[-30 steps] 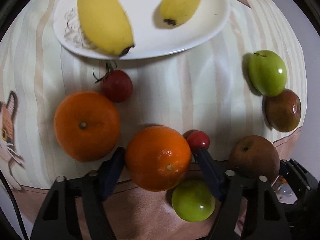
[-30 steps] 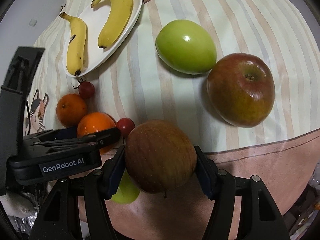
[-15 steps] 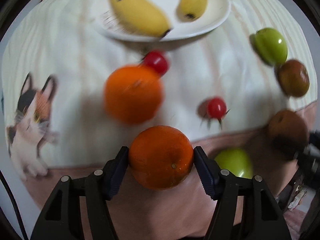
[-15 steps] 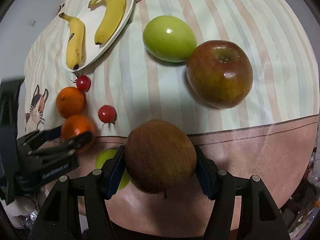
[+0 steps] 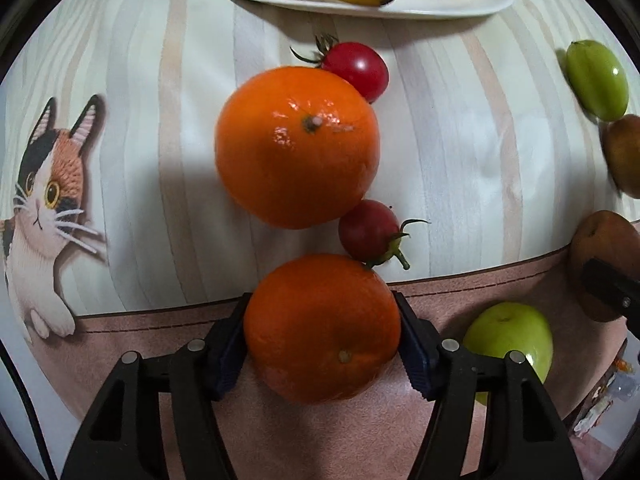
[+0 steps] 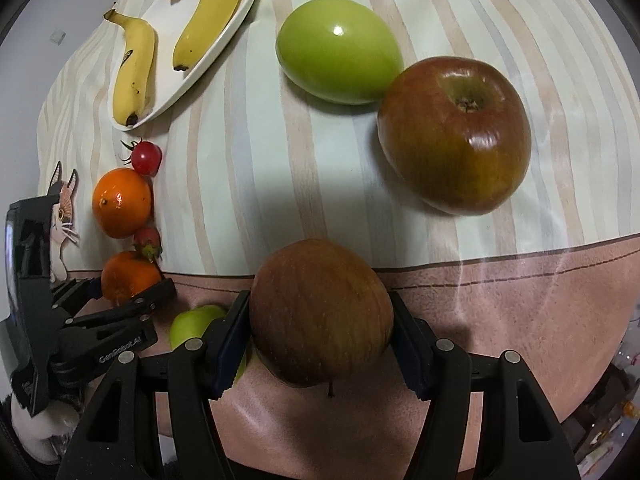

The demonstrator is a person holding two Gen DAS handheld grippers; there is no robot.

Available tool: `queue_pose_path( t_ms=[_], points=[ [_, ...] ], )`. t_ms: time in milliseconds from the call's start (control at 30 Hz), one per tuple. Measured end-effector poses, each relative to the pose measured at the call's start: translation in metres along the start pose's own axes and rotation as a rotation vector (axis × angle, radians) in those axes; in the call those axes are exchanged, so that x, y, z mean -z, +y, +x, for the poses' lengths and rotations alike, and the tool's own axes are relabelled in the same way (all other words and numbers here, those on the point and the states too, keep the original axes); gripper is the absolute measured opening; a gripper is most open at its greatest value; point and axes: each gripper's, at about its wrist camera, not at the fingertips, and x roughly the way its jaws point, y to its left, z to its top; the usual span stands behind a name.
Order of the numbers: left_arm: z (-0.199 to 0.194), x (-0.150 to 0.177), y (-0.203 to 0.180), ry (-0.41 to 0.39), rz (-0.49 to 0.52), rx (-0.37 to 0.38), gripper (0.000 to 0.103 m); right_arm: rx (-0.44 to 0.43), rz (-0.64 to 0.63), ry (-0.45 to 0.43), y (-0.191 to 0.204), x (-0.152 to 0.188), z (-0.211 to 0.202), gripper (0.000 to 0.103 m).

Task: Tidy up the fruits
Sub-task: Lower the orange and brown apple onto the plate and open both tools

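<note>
My left gripper [image 5: 322, 340] is shut on an orange [image 5: 322, 326], held just in front of a second orange [image 5: 297, 146] on the striped cloth. A cherry tomato [image 5: 368, 230] lies between the two oranges, and another [image 5: 356, 68] behind the far one. My right gripper [image 6: 320, 320] is shut on a brown-red apple [image 6: 320, 312] near the cloth's pink border. A red apple [image 6: 454, 132] and a green fruit [image 6: 338, 50] lie ahead of it. The left gripper [image 6: 132, 284] with its orange [image 6: 128, 276] shows in the right wrist view.
A white plate [image 6: 240, 12] with two bananas [image 6: 132, 68] stands at the far left. Another green fruit [image 5: 508, 338] lies on the pink border between the grippers. A cat picture [image 5: 44, 184] marks the cloth's left side.
My left gripper has carried its orange forward, close to the second orange and the cherry tomato. My right gripper with the apple has moved slightly closer to the red apple and green fruit.
</note>
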Motion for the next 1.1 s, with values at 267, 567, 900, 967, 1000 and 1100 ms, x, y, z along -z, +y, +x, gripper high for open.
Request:
queue_pose_path(
  t_ms=[267, 567, 900, 967, 1000, 1100],
  points=[
    [-0.039, -0.003, 0.005, -0.076, 0.000, 0.015, 0.063, -0.023, -0.051, -0.048, 0.025, -0.004, -0.012, 0.067],
    [-0.131, -0.046, 0.010, -0.215, -0.003, 0.124, 0.063, -0.137, -0.077, -0.136, 0.050, -0.037, -0.054, 0.067],
    [-0.166, -0.205, 0.055, -0.269, 0.050, 0.071, 0.063, -0.182, -0.097, -0.257, 0.088, -0.139, -0.074, 0.067],
    [-0.157, -0.231, 0.054, -0.239, 0.059, 0.072, 0.063, -0.177, -0.106, -0.262, 0.098, -0.159, -0.068, 0.067],
    [-0.154, -0.242, 0.054, -0.222, 0.067, 0.069, 0.063, -0.178, -0.109, -0.262, 0.095, -0.165, -0.069, 0.067],
    [-0.141, -0.270, 0.048, -0.180, 0.091, 0.051, 0.063, -0.175, -0.116, -0.251, 0.106, -0.181, -0.057, 0.067]
  ],
)
